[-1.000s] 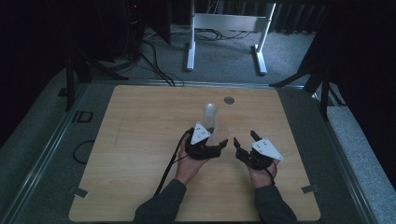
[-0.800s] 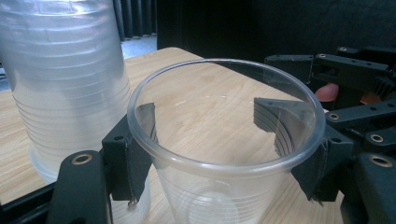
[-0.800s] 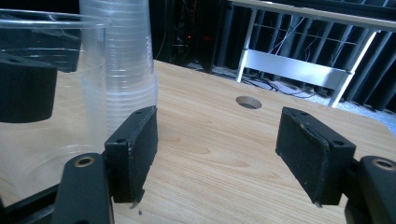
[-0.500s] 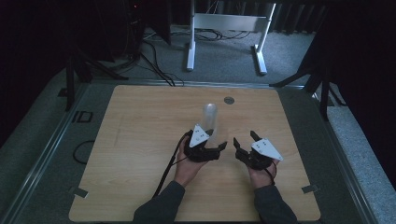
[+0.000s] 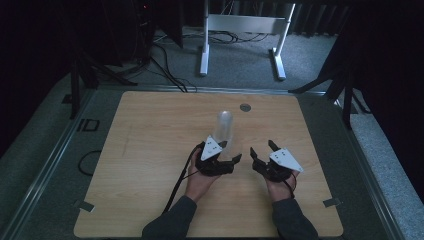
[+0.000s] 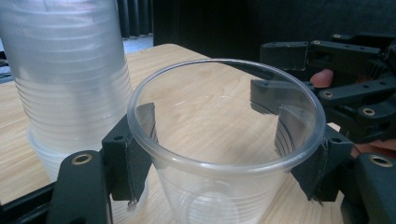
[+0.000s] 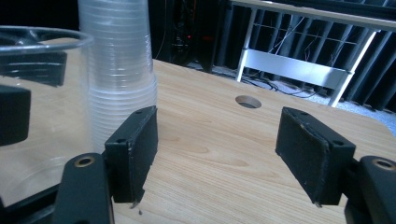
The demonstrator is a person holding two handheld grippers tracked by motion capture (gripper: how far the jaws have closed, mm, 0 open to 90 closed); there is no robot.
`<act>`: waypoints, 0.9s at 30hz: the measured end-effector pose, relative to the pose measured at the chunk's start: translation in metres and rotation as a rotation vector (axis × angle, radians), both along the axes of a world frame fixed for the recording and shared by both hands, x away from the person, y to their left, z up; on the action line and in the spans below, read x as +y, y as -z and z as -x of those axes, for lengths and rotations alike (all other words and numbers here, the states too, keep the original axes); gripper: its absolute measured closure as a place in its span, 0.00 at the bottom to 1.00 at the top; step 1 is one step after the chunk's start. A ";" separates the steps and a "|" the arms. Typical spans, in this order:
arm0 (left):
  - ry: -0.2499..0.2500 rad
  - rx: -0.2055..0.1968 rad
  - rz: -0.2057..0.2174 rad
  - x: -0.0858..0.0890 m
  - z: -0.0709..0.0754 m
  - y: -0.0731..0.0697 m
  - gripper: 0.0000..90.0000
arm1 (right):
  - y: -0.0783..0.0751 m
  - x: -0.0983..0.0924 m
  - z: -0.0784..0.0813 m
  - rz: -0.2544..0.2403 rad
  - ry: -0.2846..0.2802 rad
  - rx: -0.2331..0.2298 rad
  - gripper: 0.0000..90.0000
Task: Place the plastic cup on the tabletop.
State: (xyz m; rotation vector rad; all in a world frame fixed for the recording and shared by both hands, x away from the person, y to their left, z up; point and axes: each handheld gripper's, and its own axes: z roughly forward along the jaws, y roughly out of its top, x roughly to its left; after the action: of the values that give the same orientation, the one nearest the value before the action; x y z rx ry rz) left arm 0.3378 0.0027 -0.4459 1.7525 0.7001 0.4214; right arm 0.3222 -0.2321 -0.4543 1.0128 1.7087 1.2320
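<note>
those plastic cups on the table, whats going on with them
A person is working with a tool in each hand at a wooden table. The left tool is shut on a single clear cup, one jaw on each side of its wall, beside a tall stack of cups. The right tool is open with nothing between its jaws, waiting just to the right.

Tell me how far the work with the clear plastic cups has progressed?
Done: one clear plastic cup stands apart from the tall stack of clear plastic cups. In hand: the left gripper clamps that cup on the wooden table. Left: the stack remains; the right gripper is open.
</note>
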 end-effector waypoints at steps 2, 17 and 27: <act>0.001 -0.008 -0.004 0.000 0.001 0.002 0.33 | 0.000 0.000 0.000 0.001 0.000 0.000 0.33; -0.019 -0.005 -0.024 0.005 -0.002 0.021 0.33 | 0.000 0.000 0.000 0.002 -0.001 -0.001 0.33; -0.035 0.001 -0.029 0.005 -0.003 0.029 0.33 | 0.000 0.000 0.000 0.001 0.000 0.000 0.33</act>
State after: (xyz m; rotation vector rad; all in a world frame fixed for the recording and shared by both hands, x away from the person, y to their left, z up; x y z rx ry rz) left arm 0.3409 0.0079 -0.4745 1.7699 0.7292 0.4566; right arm 0.3221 -0.2324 -0.4541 1.0119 1.7091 1.2312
